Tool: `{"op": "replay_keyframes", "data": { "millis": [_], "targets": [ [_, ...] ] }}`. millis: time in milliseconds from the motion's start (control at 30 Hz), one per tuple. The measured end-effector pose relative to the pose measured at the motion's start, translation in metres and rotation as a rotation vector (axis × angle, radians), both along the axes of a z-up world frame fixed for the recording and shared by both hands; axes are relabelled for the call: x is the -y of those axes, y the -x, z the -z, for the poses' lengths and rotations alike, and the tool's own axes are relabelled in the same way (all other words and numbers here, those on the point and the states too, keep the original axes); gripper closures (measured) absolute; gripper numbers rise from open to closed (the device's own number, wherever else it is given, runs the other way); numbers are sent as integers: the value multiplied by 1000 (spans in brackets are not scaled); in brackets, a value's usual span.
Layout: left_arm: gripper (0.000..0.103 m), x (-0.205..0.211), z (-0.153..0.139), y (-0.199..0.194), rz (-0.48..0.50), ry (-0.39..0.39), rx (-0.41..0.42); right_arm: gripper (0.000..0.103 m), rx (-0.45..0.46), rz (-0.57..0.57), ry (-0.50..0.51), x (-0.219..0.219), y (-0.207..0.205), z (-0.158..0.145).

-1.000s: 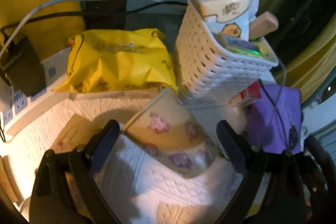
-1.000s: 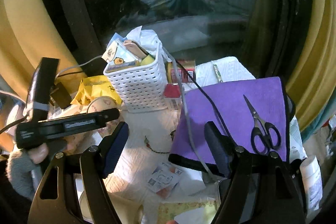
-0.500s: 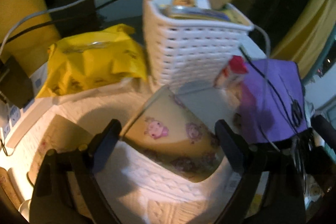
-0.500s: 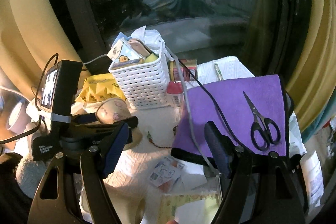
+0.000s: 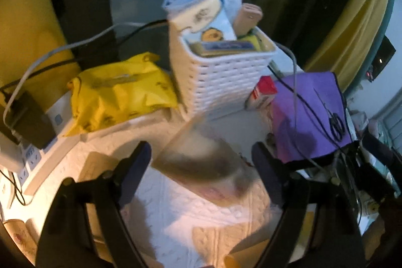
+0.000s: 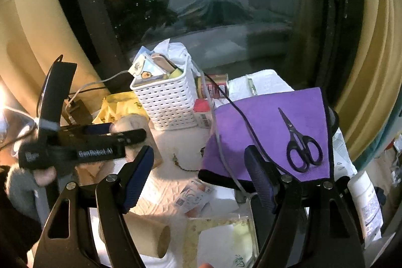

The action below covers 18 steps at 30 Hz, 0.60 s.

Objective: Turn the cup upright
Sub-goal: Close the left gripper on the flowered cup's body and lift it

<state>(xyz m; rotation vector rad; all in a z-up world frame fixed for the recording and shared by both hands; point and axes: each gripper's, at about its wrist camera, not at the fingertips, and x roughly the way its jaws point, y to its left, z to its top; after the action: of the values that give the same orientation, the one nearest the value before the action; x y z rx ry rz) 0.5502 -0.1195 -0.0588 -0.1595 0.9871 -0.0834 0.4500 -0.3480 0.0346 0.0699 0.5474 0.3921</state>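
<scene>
A white textured cloth-covered tabletop (image 5: pixel 191 215) lay under both grippers. Ahead of the left gripper (image 5: pixel 201 157) stood a white perforated plastic basket (image 5: pixel 221 82), with a crumpled yellow plastic bag (image 5: pixel 118 94) to its forward left. To the forward right of the right gripper (image 6: pixel 198 162) a purple cloth (image 6: pixel 271 127) carried black scissors (image 6: pixel 301 145). The blurred, tilted beige paper cup (image 5: pixel 201 162) lay between the left gripper's widely spread fingers; contact could not be told. The right gripper stood wide, holding nothing.
</scene>
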Motion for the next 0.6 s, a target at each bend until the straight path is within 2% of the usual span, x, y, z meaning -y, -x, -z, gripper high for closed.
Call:
{"op": "replay_keyframes", "data": {
  "millis": [100,200,300,400,433,500,600],
  "targets": [
    [19,-4,0,6,17,-10,-36,26,3,-8,-3,-2,3,-1],
    [19,-21,4,13,-38,14,-85,26,11,-17,6,-4,8,-2],
    [19,-34,-3,29,-114,70,-86,26,19,-14,10,-2,11,-4],
    [19,-38,-5,39,-141,146,-116,26,23,-8,5,0,12,-5],
    [19,-35,-1,39,-139,171,-139,26,25,-9,4,0,13,-6],
    [19,-28,8,31,-165,171,-164,26,27,-12,5,-1,13,-7],
    [19,-23,17,18,-218,174,-167,26,34,-23,15,-5,16,-7]
  ]
}}
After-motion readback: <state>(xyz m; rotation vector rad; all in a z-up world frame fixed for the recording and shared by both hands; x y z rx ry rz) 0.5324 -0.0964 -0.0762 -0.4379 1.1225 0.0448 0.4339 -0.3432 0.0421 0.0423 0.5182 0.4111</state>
